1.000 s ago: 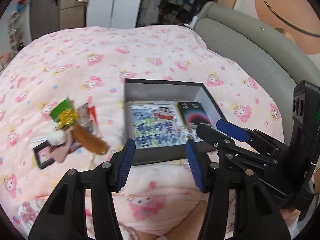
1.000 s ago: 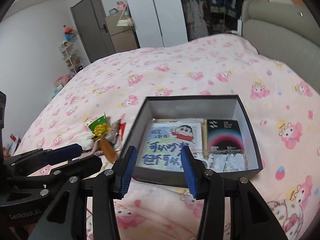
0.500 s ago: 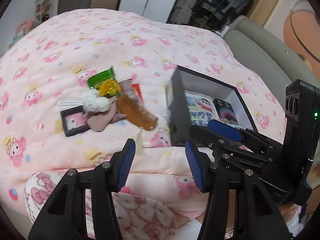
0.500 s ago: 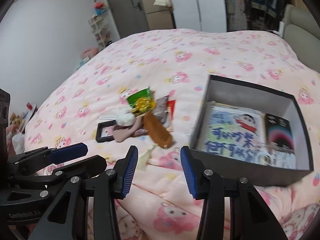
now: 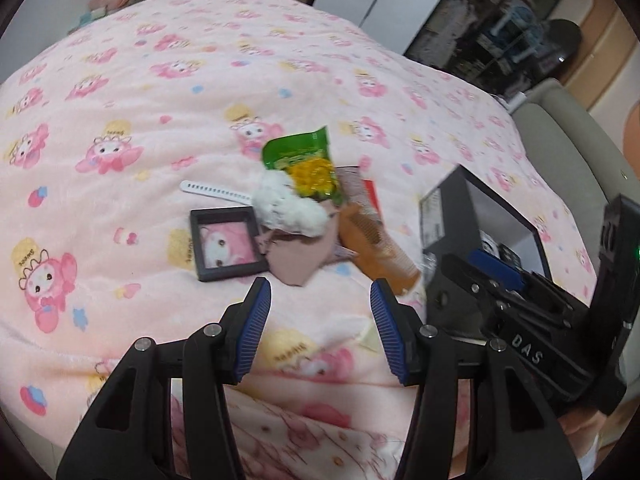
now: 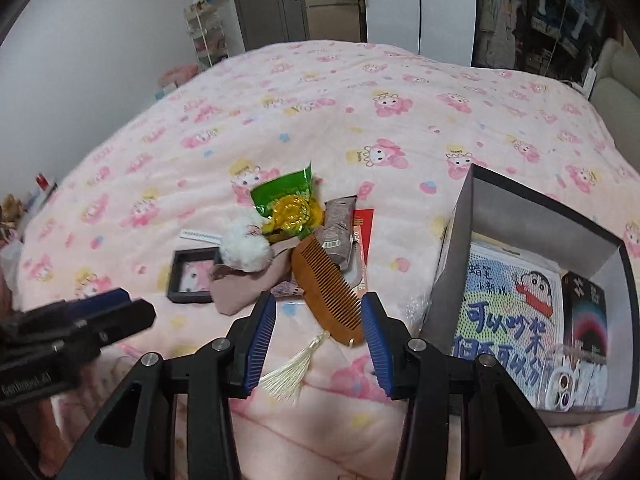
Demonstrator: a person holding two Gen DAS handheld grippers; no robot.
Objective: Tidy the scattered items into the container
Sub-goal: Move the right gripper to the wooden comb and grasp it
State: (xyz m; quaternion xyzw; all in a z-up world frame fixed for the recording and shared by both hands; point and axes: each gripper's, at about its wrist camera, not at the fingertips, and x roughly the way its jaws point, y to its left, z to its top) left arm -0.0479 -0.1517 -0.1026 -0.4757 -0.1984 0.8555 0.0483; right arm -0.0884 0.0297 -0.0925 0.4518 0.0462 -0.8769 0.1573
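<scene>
Right wrist view: grey open cardboard box [image 6: 532, 216] holds a few items; brown wooden comb [image 6: 328, 280], green snack packet [image 6: 280, 192], black picture frame [image 6: 188, 276] unpacked on pink blanket [image 6: 360, 80]. Right gripper [image 6: 318, 336], left gripper [image 5: 318, 326] both parted, empty.

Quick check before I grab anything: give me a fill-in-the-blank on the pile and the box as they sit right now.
1. The wooden comb has a cream ____ at its near end.
2. The white pompom rests on a ____ cloth.
3. The black box lies to the ____ of the pile in the right wrist view.
4. The right tool is ____, gripping nothing.

Missing: tassel; pink; right; open
</scene>
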